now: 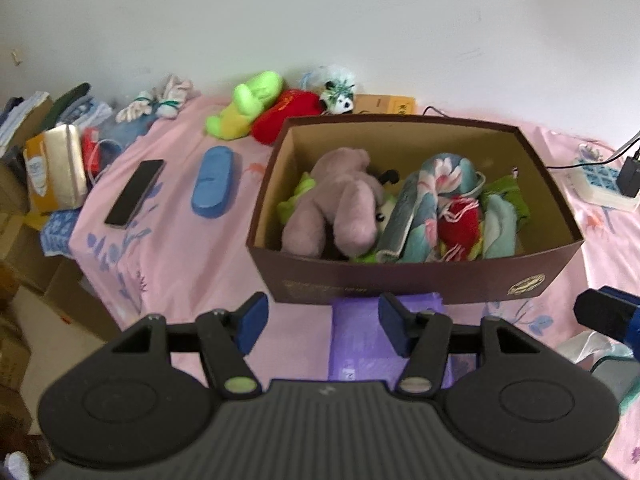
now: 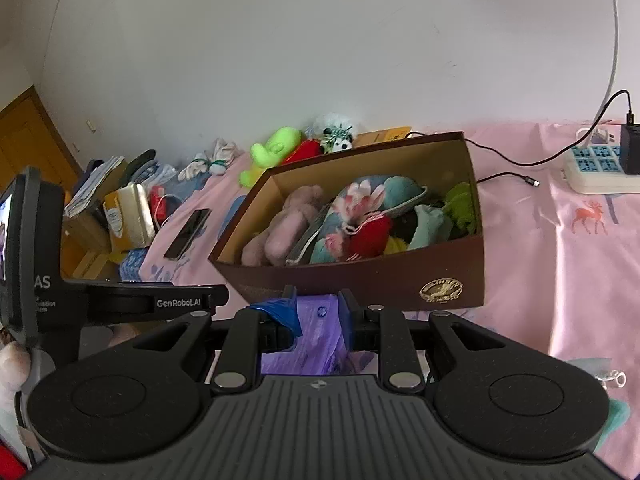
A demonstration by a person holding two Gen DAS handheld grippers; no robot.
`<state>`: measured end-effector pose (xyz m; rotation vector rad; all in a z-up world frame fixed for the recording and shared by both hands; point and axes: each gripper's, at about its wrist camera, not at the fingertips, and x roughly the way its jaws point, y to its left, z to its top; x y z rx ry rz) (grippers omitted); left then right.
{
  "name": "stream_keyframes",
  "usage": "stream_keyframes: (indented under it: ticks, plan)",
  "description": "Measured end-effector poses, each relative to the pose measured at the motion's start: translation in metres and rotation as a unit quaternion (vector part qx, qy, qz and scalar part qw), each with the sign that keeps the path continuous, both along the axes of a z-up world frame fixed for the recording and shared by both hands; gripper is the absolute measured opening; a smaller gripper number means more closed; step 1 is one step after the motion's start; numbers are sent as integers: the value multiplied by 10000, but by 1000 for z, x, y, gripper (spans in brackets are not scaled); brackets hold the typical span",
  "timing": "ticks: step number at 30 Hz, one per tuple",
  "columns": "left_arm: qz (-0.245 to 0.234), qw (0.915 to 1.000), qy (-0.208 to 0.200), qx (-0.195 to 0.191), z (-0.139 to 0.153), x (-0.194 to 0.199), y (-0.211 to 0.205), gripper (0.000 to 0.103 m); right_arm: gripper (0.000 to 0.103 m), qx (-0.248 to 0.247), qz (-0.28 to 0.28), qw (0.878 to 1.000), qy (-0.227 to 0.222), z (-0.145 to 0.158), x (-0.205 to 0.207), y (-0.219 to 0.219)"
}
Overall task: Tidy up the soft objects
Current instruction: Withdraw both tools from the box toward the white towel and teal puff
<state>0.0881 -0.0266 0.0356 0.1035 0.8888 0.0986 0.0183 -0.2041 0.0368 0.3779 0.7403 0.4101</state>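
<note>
Plush toys (image 1: 340,204) in box (image 1: 400,280); phone (image 1: 134,194) left — on bed (image 1: 172,240).

Both wrist views look forward and slightly down from near the bed's front edge, sharing the brown cardboard box (image 1: 416,276) (image 2: 360,276); the right view sits further right.

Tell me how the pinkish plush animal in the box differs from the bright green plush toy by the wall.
The pinkish plush animal lies inside the brown cardboard box, heaped with other soft things; the bright green plush toy lies out on the pink bedsheet, against a red plush. The pinkish one is muted and dusty in colour; the green one is neon with a yellow part. Both are soft stuffed toys lying down, and neither gripper touches them.
</note>
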Motion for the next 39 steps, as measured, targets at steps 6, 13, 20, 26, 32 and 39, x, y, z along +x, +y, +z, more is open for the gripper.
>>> stream_keyframes:
  ticks: [6,13,20,26,32,39]
  plan:
    - [193,9998,34,82,-3,-10,1,60,4,-10,159,9999,-11,-1,-9,5]
    - [294,9994,113,137,-5,-24,6,60,5,108,245,9996,132,-6,-23,7]
    - [160,9995,256,-121,-15,-38,21,60,6,-142,155,9996,184,-10,-44,13]
    - [-156,9970,599,-458,-34,-50,36,60,6,-363,-102,9988,299,-19,-63,19]
    - [-673,9936,698,-576,-43,-64,39,60,7,-343,-405,9972,530,-27,-84,16]
    - [-1499,9837,641,-752,-47,-74,31,60,7,-276,-1161,9894,824,-38,-106,-1]
